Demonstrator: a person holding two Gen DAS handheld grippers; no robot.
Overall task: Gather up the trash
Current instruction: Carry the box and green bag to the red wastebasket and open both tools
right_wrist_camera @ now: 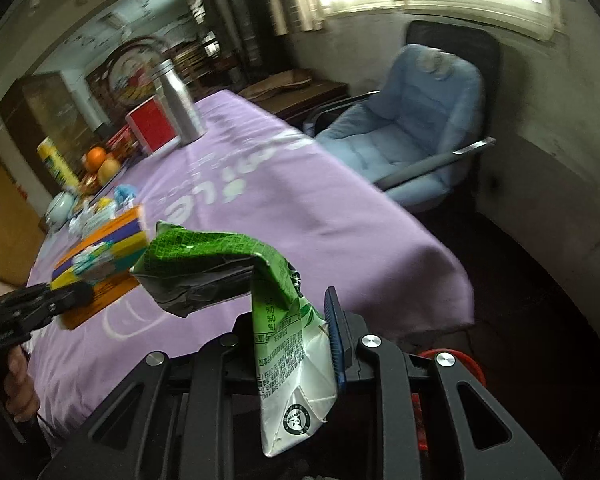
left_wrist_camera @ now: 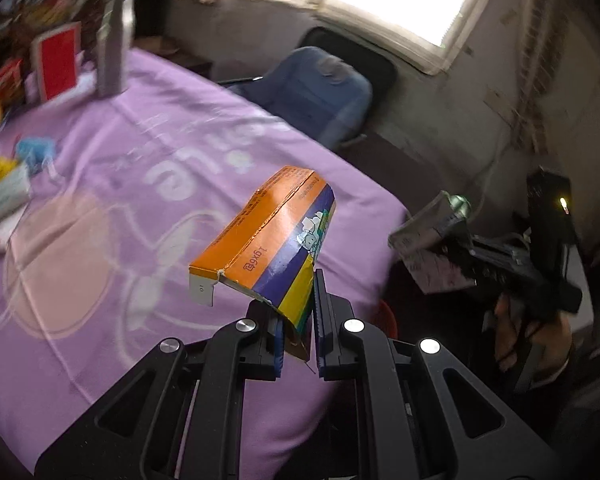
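1. Both pairs of jaws are clamped on trash: the left gripper (left_wrist_camera: pixel 296 332) is closed on a flap of an orange box (left_wrist_camera: pixel 268 236), and the right gripper (right_wrist_camera: pixel 296 340) on a crushed green carton (right_wrist_camera: pixel 228 276). Each piece is held in the air, clear of the table (left_wrist_camera: pixel 140 184).
2. The step in hand is judged to be the carry: both pieces are lifted but not yet dropped.
3. Part of a red bin (right_wrist_camera: pixel 470 360) is seen low beside the table's corner, behind the right gripper. It is taken for the drop place, though its mouth is mostly hidden. The next move would call for each piece to be brought over it before the jaws are parted.
4. The table's corner lies between the box and the bin and would have to be cleared.
5. Farther off, small wrappers (left_wrist_camera: pixel 4 184), a red case (left_wrist_camera: pixel 58 62) and a metal bottle (left_wrist_camera: pixel 114 40) are left on the table.
6. A blue chair (right_wrist_camera: pixel 412 120) is set beyond, under the window.
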